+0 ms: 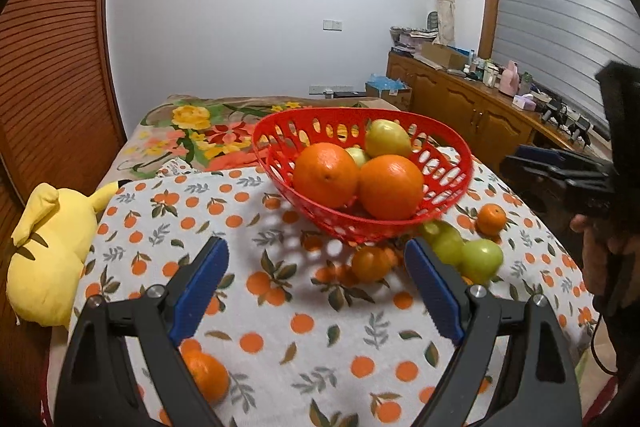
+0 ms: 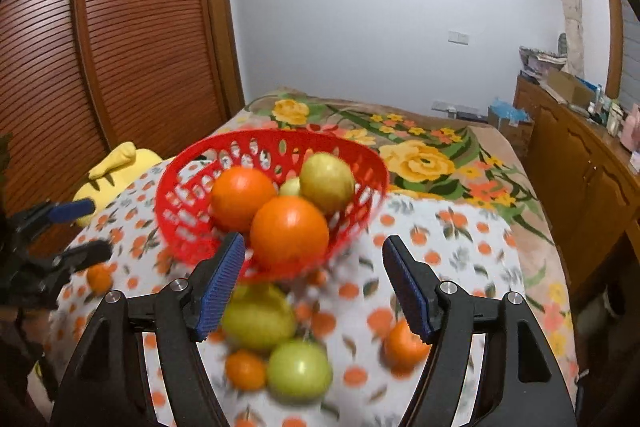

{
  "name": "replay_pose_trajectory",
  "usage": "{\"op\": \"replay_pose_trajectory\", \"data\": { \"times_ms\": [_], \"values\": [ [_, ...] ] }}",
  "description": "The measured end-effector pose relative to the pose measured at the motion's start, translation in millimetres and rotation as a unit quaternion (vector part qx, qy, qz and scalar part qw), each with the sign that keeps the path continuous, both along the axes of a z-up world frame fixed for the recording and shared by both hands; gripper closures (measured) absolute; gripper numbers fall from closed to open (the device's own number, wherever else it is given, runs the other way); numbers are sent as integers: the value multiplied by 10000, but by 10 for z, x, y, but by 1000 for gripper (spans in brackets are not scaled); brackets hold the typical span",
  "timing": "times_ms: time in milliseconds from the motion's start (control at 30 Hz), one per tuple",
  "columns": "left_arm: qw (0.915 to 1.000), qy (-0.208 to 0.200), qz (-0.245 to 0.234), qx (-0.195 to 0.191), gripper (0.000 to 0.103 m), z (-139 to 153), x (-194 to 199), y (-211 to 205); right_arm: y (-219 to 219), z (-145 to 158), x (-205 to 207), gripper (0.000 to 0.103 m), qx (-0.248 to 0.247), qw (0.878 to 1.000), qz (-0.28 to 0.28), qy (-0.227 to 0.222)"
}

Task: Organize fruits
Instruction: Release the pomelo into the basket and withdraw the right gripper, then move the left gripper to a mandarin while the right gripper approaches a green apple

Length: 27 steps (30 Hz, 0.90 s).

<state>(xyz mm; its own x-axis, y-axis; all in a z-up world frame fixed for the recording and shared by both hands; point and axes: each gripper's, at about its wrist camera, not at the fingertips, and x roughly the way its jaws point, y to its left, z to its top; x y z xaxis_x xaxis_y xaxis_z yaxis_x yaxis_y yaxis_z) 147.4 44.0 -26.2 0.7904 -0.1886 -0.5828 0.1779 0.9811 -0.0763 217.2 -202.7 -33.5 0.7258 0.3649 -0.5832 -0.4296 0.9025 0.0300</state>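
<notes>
A red plastic basket [image 1: 276, 131] [image 2: 180, 167] stands on the orange-print cloth and holds two big oranges [image 1: 326, 174] [image 2: 289, 230] and yellow-green fruits [image 1: 387, 138] [image 2: 327, 182]. Loose on the cloth in front of it lie two green fruits [image 1: 480, 259] [image 2: 300, 370], small tangerines [image 1: 371, 263] [image 1: 491, 219] [image 2: 404, 345] [image 2: 245, 369] and one tangerine [image 1: 206, 373] under my left finger. My left gripper [image 1: 316, 291] is open and empty, short of the basket. My right gripper [image 2: 314, 287] is open and empty, above the loose green fruits; it shows at the right of the left wrist view [image 1: 560, 167].
A yellow plush toy [image 1: 48, 251] [image 2: 116, 167] lies at the cloth's left edge. A floral blanket [image 1: 200, 131] [image 2: 432, 155] covers the bed behind. A wooden cabinet [image 1: 472, 107] with clutter stands at the right, a slatted wooden door [image 2: 120, 47] at the left.
</notes>
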Motion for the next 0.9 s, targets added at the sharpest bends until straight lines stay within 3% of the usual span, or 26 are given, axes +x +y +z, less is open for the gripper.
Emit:
{"op": "replay_pose_trajectory", "data": {
  "times_ms": [433,900],
  "values": [
    [9998,174,51,35,13,-86,-411,-66,-237,-143,-513,30,131,9998,-103,111],
    [9989,399,242,56,13,-318,-463,168,-122,-460,-437,39,164,9992,-23,359]
  ]
}}
